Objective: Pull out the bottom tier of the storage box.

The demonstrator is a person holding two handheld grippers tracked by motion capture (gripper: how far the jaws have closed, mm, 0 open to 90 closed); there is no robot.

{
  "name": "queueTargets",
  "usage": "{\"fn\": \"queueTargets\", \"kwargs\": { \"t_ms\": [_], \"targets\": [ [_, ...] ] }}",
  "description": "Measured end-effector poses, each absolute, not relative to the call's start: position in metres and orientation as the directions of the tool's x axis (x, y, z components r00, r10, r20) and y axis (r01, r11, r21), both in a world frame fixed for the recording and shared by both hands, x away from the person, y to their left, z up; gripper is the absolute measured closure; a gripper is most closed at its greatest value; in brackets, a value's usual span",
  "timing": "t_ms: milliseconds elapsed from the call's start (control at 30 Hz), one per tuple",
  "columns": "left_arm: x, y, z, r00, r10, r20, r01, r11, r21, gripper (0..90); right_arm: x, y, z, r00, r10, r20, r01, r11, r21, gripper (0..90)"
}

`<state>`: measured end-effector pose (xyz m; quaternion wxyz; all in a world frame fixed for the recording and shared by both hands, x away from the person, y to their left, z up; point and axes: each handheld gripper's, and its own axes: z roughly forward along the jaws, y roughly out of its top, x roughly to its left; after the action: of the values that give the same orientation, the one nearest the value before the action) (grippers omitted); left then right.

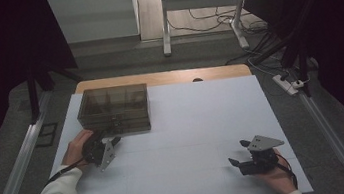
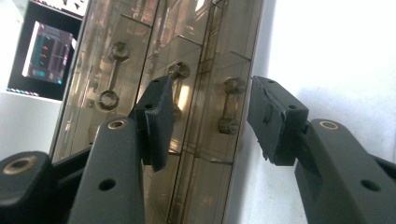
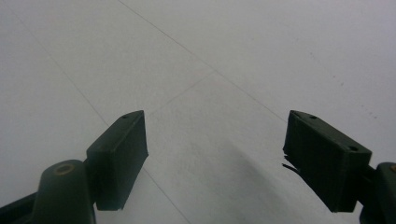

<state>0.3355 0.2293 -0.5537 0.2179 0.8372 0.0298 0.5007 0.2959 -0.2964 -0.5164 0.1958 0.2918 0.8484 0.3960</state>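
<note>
Stood at the far left of the worktop (image 1: 189, 125): smoky drawer box (image 1: 113, 109). Held just at its front, left tongs (image 1: 112, 139), released around one drawer handle (image 2: 228, 105). Rested well right of the box, right tongs (image 1: 237, 153), spread wide, grasping nothing.

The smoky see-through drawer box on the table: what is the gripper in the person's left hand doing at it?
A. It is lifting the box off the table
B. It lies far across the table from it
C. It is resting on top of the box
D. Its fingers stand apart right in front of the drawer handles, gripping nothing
D: in the left gripper view the fingers stand apart before the drawer box, with a handle seen between them, untouched.
</note>
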Motion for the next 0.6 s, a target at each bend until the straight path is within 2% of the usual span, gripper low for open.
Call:
{"fn": "queueTargets", "kwargs": {
  "t_ms": [600],
  "targets": [
    [0.345, 0.228, -0.542, 0.660, 0.357, 0.661, -0.039, -0.862, 0.505, 49.9, 0.295, -0.297, -0.514, -0.753, 0.650, -0.097, 0.332, 0.504, 0.798, 21.5]
  ]
}}
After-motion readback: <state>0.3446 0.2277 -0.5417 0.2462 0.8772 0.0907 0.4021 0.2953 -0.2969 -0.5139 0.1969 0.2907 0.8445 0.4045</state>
